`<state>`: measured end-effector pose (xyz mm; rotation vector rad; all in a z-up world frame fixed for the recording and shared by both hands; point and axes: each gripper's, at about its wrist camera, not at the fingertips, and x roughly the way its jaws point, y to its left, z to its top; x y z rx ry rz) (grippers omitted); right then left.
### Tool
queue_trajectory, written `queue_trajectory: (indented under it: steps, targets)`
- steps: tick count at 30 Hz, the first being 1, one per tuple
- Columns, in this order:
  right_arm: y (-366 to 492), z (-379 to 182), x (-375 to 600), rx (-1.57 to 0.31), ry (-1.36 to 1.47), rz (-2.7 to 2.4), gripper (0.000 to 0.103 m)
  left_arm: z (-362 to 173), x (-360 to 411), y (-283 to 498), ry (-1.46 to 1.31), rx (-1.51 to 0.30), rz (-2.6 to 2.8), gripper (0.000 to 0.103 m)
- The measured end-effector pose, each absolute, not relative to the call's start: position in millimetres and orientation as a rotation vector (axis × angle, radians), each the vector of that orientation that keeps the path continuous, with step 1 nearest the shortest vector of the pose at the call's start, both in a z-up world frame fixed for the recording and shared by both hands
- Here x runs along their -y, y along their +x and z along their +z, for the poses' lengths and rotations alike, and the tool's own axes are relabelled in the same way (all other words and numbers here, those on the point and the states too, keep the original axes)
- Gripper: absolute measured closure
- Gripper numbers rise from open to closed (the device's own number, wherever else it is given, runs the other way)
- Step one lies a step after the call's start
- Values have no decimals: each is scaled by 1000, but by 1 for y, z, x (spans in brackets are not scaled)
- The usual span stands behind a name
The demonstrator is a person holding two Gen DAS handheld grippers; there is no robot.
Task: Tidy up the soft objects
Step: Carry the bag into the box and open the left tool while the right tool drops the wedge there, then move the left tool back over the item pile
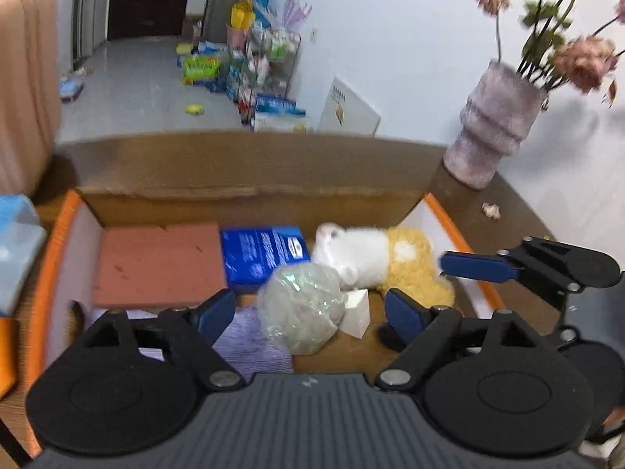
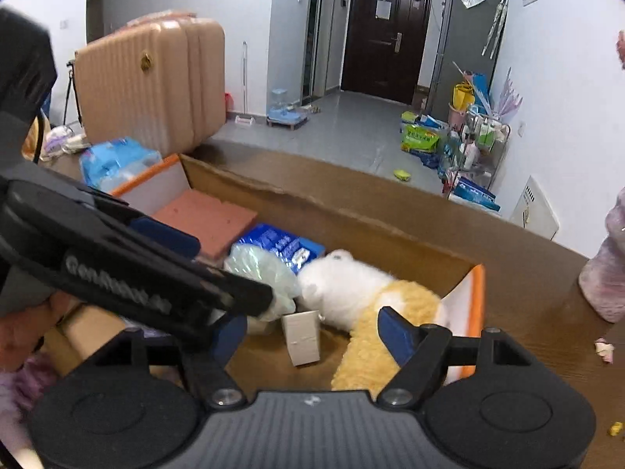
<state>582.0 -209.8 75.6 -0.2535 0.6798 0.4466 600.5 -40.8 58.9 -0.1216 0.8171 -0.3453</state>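
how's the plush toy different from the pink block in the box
The plush toy is fluffy, white and yellow, with an irregular shape, lying toward the right of the cardboard box. The pink block is a flat, plain rectangular slab on the left side. Both lie inside the box, untouched by any tongs.

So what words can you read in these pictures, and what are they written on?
"GenRobot.ai", as best it reads, embossed and partly blurred: on the left gripper arm.
Blue packet in the box: white print, too blurred to read.
Green bag on the floor: print too small.
White board against the wall: marks too small.
Paper on the door: unreadable.
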Motion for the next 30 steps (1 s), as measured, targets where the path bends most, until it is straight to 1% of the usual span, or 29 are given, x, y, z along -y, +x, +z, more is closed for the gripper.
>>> queue_trajectory:
  steps: [6,9,13,16,19,23,30]
  targets:
    - [533,134,233,-579,-276,377,28,115,7,545,-83,-703,-288,17]
    - [501,159,248,-532,-253,351,25,134,-11,508,-58,-664,-258,17]
    - [458,184,257,-487,-224,343,24,153,-28,462,-32,-628,-233,16]
    - [428,191,255,-460,-218,346,24,162,-34,430,-22,-596,-229,14]
    - [394,189,254,-427,-199,364,24,162,-38,392,-3,-554,-206,14]
    - [344,172,249,-380,-183,396,24,153,-43,328,10,-456,-197,13]
    - [260,120,243,-360,-131,451,23,104,-56,235,-38,-426,-185,13]
